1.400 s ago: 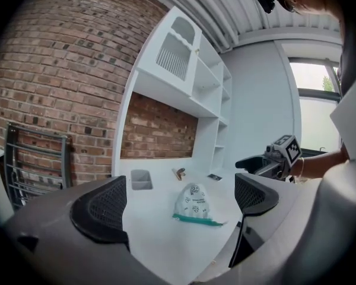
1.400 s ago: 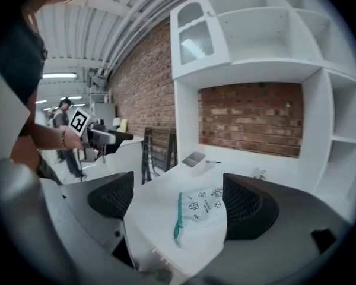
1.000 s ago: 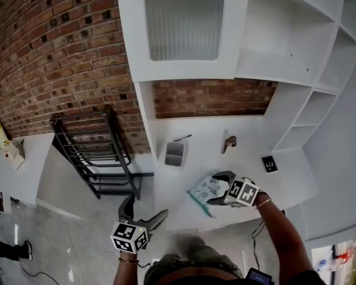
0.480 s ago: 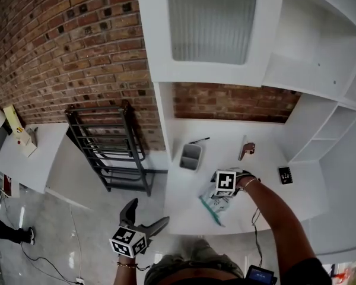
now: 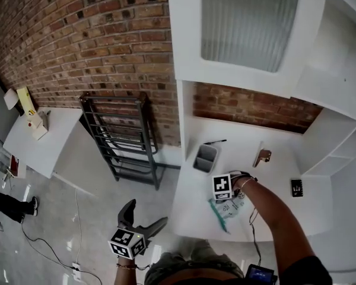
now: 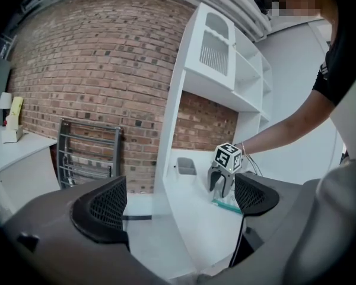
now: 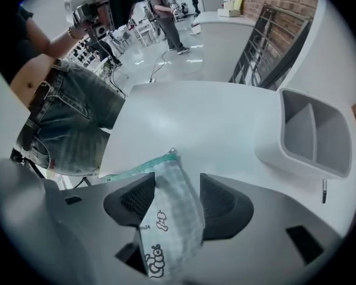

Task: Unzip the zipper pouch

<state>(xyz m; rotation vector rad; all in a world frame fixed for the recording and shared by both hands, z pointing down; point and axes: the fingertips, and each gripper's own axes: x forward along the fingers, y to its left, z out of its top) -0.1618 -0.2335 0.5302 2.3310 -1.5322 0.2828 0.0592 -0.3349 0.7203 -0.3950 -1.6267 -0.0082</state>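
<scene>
The zipper pouch [image 5: 229, 207] lies near the front edge of the white desk [image 5: 196, 200]. It is pale checked fabric with a teal zipper [image 7: 133, 168] along one side and cartoon prints. My right gripper [image 5: 231, 199] stands over it, marker cube up. In the right gripper view its jaws are closing, and the pouch [image 7: 172, 212] bunches up between the two pads, touching both. My left gripper [image 5: 145, 214] hangs open below the desk edge, off to the left, with nothing between its fingers. From there the right gripper [image 6: 221, 186] shows standing on the pouch.
A grey two-part bin [image 5: 205, 157] stands behind the pouch, with a black pen [image 5: 215, 142] beyond it. A brown object [image 5: 263, 156] and a small black device [image 5: 296, 187] lie to the right. A black metal rack [image 5: 121, 135] leans by the brick wall. Another person [image 7: 166, 10] stands far off.
My right gripper has swung from lying beside the pouch to standing over it, and its jaws have narrowed onto the fabric. The left gripper has stayed low at the left.
</scene>
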